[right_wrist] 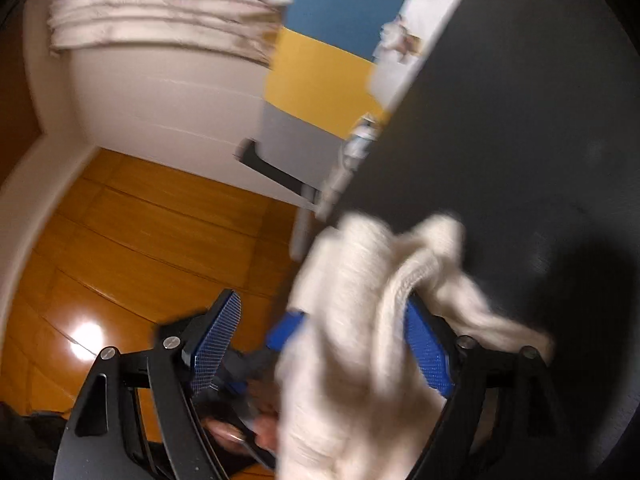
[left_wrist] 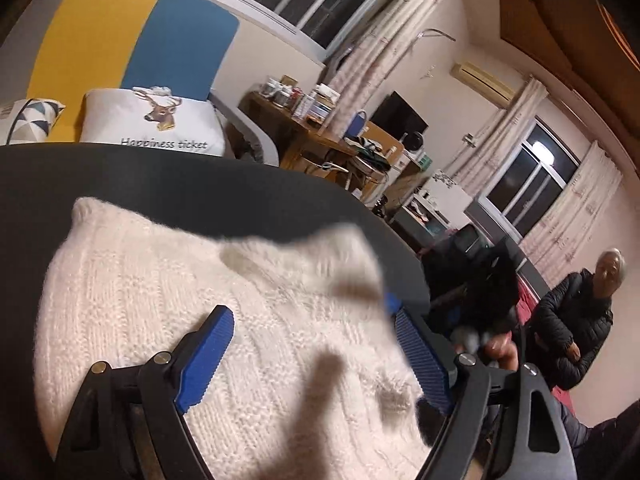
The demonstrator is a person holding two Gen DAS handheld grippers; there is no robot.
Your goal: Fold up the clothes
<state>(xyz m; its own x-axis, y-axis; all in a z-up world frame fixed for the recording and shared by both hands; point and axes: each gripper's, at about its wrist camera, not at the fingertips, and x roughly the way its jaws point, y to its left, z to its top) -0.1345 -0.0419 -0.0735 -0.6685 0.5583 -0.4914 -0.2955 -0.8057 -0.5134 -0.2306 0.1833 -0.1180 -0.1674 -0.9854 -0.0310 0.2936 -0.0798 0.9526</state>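
A cream knitted sweater (left_wrist: 168,280) lies on a dark round table (left_wrist: 160,176). My left gripper (left_wrist: 316,360) hovers over it, open, its blue pads (left_wrist: 208,356) wide apart with nothing pinched. A blurred flap of the knit (left_wrist: 312,248) is lifted in front of it. In the right wrist view my right gripper (right_wrist: 322,348) is open too. A bunched part of the sweater (right_wrist: 360,320) drapes over its right finger (right_wrist: 428,352) and hangs between the jaws, not pressed from both sides. Its left pad (right_wrist: 216,344) is bare.
Beyond the table stand a yellow and blue sofa back (left_wrist: 132,28) and a deer cushion (left_wrist: 156,120). A cluttered desk (left_wrist: 304,120) is further back. A person in a dark jacket (left_wrist: 576,320) sits at the right. The table edge (right_wrist: 360,184) drops to a wooden floor (right_wrist: 140,240).
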